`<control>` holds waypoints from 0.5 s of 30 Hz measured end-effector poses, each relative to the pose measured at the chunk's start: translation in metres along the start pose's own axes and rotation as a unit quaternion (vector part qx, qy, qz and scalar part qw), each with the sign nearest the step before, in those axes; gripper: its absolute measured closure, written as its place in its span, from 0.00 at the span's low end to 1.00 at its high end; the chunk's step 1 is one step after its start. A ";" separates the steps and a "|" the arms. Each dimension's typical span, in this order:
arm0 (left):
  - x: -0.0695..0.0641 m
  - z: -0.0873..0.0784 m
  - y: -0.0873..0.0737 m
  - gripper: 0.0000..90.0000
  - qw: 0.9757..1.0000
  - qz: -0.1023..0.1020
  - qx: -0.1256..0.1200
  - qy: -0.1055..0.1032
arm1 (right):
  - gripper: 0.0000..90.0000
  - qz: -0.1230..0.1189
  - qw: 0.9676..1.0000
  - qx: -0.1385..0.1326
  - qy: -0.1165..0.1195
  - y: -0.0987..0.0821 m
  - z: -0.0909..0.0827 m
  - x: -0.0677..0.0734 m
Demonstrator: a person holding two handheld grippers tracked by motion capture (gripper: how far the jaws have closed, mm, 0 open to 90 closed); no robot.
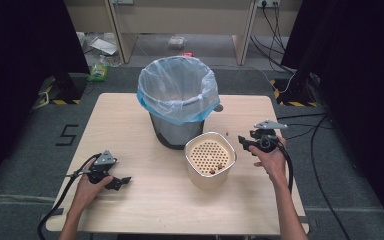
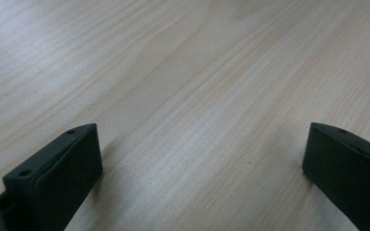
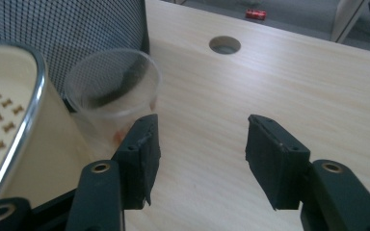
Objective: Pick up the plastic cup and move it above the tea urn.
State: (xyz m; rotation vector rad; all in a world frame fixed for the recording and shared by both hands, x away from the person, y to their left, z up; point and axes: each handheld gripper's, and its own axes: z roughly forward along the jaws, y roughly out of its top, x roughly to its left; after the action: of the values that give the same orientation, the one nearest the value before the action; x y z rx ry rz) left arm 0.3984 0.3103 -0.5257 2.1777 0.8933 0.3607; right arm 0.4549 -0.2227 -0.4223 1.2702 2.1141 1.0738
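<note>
Cream container point(image 1: 210, 160), the square one with rounded corners and a perforated insert point(image 1: 209, 156), is sitting near the middle of the light wooden bench point(image 1: 145, 205), with a few small brown bits lying on the insert. Nearer the person, the left gripper point(image 1: 121, 182) is resting low on the bench at the left in the person's left hand point(image 1: 91, 183), well apart from the container; in the left gripper view its jaws are standing spread wide over bare wood grain, holding nothing. At the right, the right hand point(image 1: 271, 159) is holding the right gripper point(image 1: 242, 141) just beside the container's far right corner, jaws pointing toward it. In the right gripper view those jaws are also standing apart and empty, with a clear plastic cup point(image 3: 112, 94) just beyond the left jaw, standing between the container's wall point(image 3: 53, 149) and a black mesh bin point(image 3: 77, 29). Farther back, that bin point(image 1: 177, 102) is standing behind the container, lined with a pale blue bag point(image 1: 178, 90). A round hole point(image 3: 224, 44) is showing in the bench beyond it.
</note>
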 end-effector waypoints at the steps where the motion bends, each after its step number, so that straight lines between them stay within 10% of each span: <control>1: 0.000 0.000 0.000 0.00 1.000 0.000 0.000 0.000 | 0.53 -0.001 1.000 -0.001 0.002 0.004 0.003 0.001; 15: 0.000 0.000 0.000 0.00 1.000 0.000 0.000 0.000 | 0.64 -0.009 0.999 0.020 0.032 0.033 0.044 0.010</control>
State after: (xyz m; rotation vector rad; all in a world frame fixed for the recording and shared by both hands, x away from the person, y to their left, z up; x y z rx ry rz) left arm 0.3984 0.3103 -0.5257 2.1779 0.8934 0.3604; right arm 0.4991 -0.1877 -0.4220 1.2482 2.2003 1.0833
